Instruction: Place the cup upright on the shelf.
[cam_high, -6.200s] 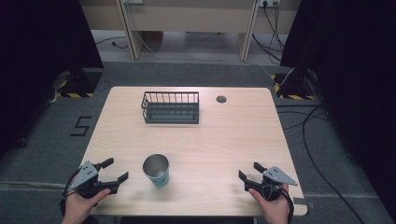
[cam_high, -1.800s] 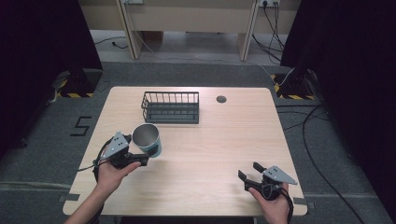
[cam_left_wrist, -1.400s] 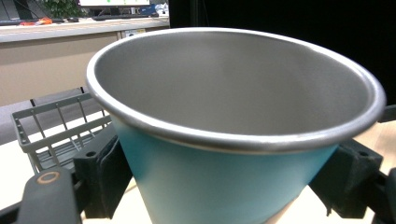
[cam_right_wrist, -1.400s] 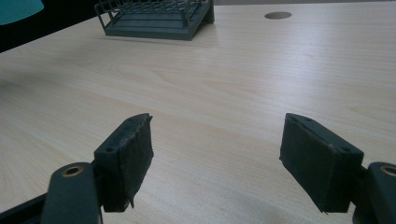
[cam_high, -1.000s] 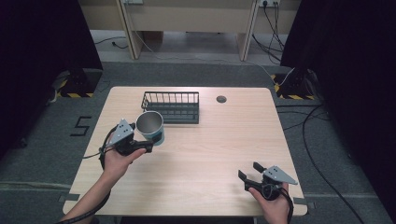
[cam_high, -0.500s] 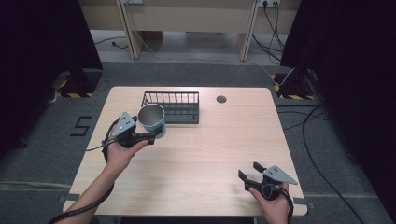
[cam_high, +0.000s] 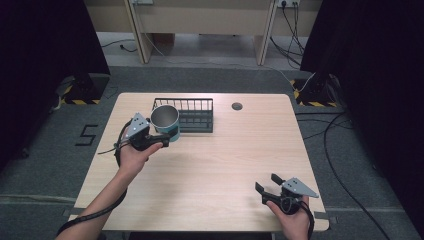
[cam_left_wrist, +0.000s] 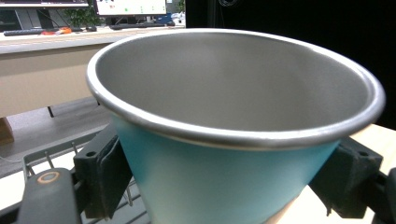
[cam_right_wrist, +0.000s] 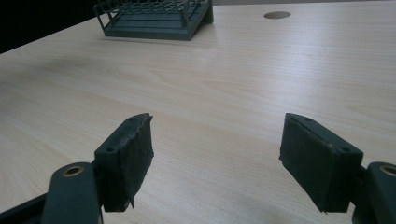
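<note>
A teal cup (cam_high: 166, 123) with a bare silvery metal inside sits far left beside a dark grey wire basket (cam_high: 193, 115) on the pale wood-grain bench (cam_high: 215, 160), over grey carpet (cam_high: 45, 150) with yellow-and-black hazard tape (cam_high: 74, 101) at far left.

Light wood-grain table (cam_high: 210, 175) with rounded corners, standing on a grey floor (cam_high: 45, 165). A dark wire basket (cam_high: 192, 116) sits directly on the tabletop at the far edge, left of centre. A round dark cable grommet (cam_high: 237, 106) is set into the surface just right of the basket, also near the far edge. In the right gripper view the basket (cam_right_wrist: 154, 16) and grommet (cam_right_wrist: 276, 15) lie at the far end of the bare board (cam_right_wrist: 210, 93).
</note>
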